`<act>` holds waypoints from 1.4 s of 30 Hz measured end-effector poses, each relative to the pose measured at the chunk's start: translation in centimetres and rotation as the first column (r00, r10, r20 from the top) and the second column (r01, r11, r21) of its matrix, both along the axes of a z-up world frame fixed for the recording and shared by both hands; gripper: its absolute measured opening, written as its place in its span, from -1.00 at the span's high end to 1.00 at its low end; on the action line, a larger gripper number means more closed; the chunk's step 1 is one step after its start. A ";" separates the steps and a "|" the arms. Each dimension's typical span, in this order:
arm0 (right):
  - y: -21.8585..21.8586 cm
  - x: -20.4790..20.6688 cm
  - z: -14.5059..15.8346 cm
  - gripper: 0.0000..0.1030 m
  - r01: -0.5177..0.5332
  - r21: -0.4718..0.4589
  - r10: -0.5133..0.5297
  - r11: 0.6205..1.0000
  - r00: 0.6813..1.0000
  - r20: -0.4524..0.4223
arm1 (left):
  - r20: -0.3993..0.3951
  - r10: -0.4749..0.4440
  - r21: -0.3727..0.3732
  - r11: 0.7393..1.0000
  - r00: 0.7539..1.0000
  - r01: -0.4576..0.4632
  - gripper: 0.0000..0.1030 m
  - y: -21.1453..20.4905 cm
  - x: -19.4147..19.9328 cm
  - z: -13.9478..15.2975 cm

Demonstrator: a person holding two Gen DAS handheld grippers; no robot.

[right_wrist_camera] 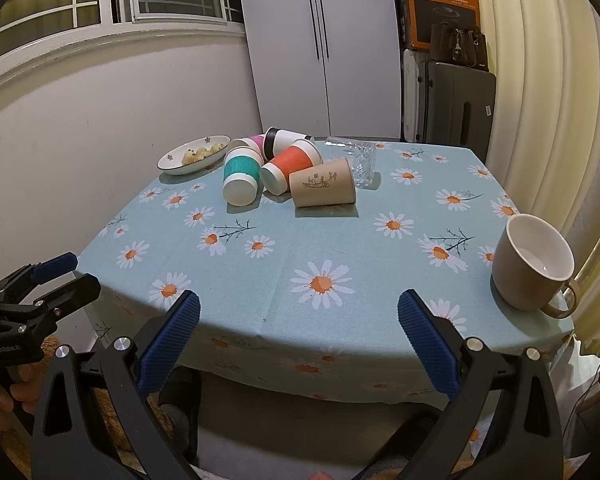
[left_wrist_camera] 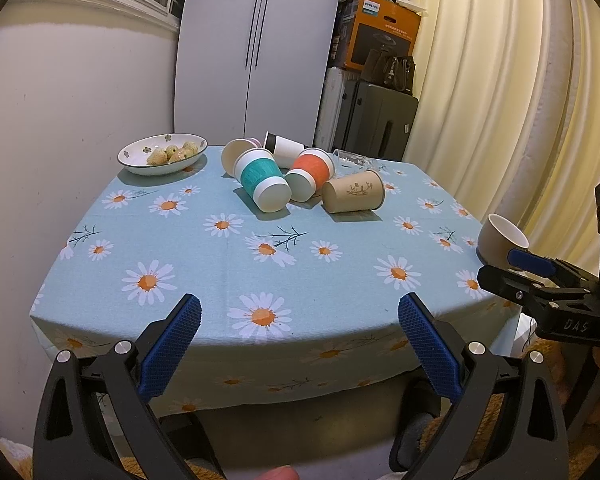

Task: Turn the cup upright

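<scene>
Several paper cups lie on their sides at the far middle of the table: a teal-sleeved cup (left_wrist_camera: 261, 181) (right_wrist_camera: 240, 178), an orange-sleeved cup (left_wrist_camera: 310, 174) (right_wrist_camera: 290, 166), a brown kraft cup (left_wrist_camera: 353, 191) (right_wrist_camera: 323, 183), a black-and-white cup (left_wrist_camera: 283, 147) (right_wrist_camera: 286, 139) and a pink one (right_wrist_camera: 256, 143). A clear glass (right_wrist_camera: 354, 159) lies tipped behind them. A beige mug (right_wrist_camera: 534, 262) (left_wrist_camera: 500, 242) stands upright at the near right edge. My left gripper (left_wrist_camera: 300, 344) and right gripper (right_wrist_camera: 300, 342) are both open and empty, short of the table's near edge.
A white bowl of food (left_wrist_camera: 162, 154) (right_wrist_camera: 194, 154) sits at the far left. The table has a daisy-print blue cloth (left_wrist_camera: 260, 264) (right_wrist_camera: 340, 248). A wall stands left, curtains right, and a cabinet, suitcases and boxes behind.
</scene>
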State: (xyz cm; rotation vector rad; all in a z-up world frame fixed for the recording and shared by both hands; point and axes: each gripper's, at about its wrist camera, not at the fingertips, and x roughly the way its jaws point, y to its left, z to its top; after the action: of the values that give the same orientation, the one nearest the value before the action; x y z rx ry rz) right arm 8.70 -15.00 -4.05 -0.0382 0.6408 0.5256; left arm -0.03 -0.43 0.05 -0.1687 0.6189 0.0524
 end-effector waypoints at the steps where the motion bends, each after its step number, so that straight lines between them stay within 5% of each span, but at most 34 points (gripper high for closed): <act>1: 0.0 0.0 0.0 -0.91 0.000 0.000 0.000 1.000 1.000 0.000 | -0.001 0.001 0.002 1.000 1.000 -0.001 -0.87 0.0 0.0 0.0; 42: 0.3 -0.4 -0.1 -0.91 -0.022 -0.015 0.022 1.000 1.000 -0.003 | -0.003 -0.001 -0.002 1.000 1.000 0.001 -0.87 -0.4 0.1 0.2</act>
State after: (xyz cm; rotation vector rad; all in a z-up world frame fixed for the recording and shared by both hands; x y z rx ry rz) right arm 8.35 -14.74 -4.19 -0.0584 0.6472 0.5422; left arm 0.11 -0.84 0.22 -0.1703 0.6219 0.0506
